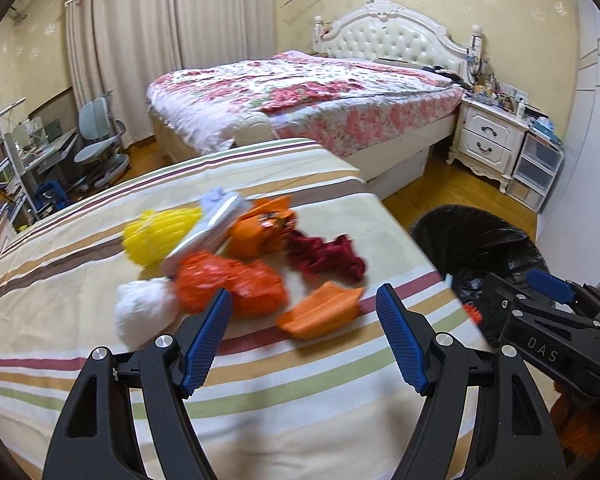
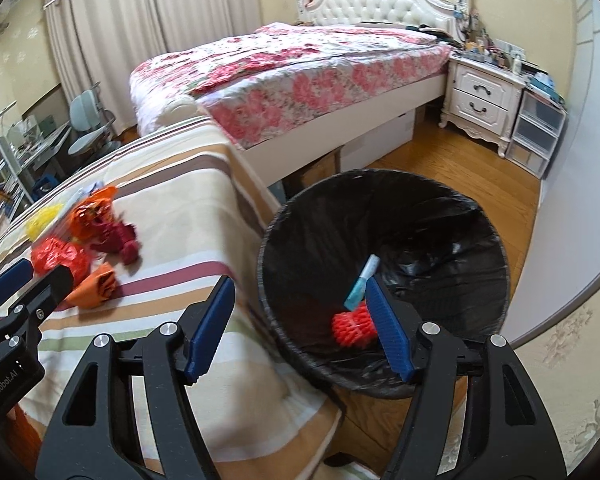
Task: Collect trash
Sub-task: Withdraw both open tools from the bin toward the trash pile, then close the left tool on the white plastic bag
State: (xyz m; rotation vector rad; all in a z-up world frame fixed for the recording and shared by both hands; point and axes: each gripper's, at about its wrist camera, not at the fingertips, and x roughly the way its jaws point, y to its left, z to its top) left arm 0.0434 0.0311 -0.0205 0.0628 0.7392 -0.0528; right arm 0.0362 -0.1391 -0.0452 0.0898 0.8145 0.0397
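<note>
1. Trash sits in a loose cluster on the striped cloth (image 1: pixel 100 360), near its right edge. The black-lined bin (image 2: pixel 496 264) stands on the floor just beside that edge.
2. Left gripper (image 1: pixel 304 336): fingers spread wide, nothing between them, hovering above the near side of the cluster.
3. White wad (image 1: pixel 140 312), far left: looks soft, light and crushable. Pinch the bulk; orientation doesn't matter.
4. Yellow ribbed piece (image 1: pixel 156 236): looks like thin plastic or foam, light, will deform. Long axis runs roughly left-right in the left view.
5. Red-orange crinkled bag (image 1: pixel 228 284): probably slick film, so grab a bunched fold, not a flat face.
6. Flat orange wrapper (image 1: pixel 320 312), nearest the left fingers: long axis left-right, slightly raised toward the right. Best pinched across its short width.
7. Dark red cloth-like scrap (image 1: pixel 324 260): limp, no useful axis, take it mid-heap.
8. Right gripper (image 2: pixel 300 324): fingers wide apart, empty, positioned over the bin rim.
9. Already in the bin: red ribbed item (image 2: pixel 352 326) and a pale blue tube (image 2: pixel 360 284), the tube leaning with its long axis up and to the right.
</note>
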